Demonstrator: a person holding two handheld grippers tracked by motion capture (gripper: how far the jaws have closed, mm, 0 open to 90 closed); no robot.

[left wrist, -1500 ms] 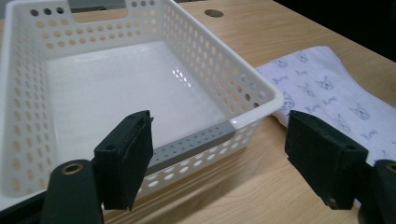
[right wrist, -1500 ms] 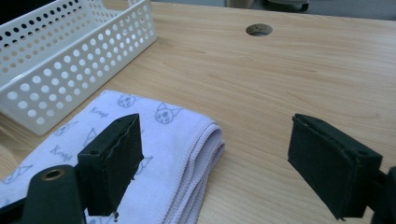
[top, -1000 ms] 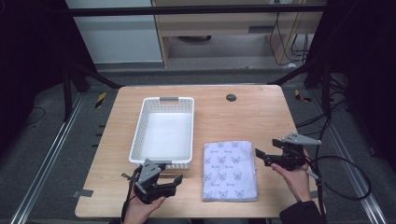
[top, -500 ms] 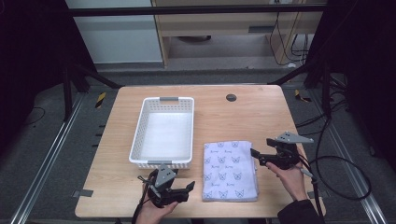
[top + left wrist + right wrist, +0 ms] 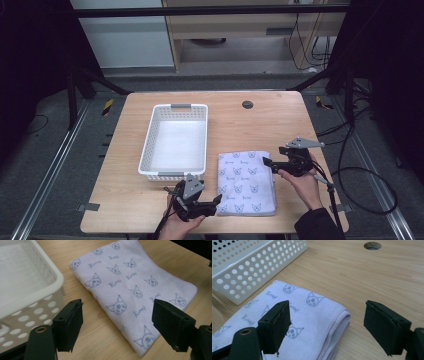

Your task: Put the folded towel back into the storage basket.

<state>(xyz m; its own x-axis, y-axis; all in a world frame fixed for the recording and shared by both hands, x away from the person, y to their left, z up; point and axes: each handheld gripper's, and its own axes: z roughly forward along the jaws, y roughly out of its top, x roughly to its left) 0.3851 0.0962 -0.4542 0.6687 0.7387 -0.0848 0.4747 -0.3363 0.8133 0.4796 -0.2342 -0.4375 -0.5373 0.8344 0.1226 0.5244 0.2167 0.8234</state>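
Here, the left tongs (image 5: 216, 201) are held wide open with nothing between the jaws, low over the desk (image 5: 260, 120) near its front edge, just left of the folded towel (image 5: 246, 182). In the left gripper view, the jaws are seen spread on either side of the towel's near corner, not touching it. The right tongs (image 5: 266, 162) are likewise held wide open and empty, at the towel's right edge toward its far corner; in the right gripper view the folded edge lies between the jaws, apart from both. The towel, pale lilac with a printed cat-face pattern, is laid flat on the front right part of the desk. A white perforated basket (image 5: 150, 145) is set just left of the towel, toward the desk's middle. A round hole (image 5: 247, 104) is seen near the far edge.
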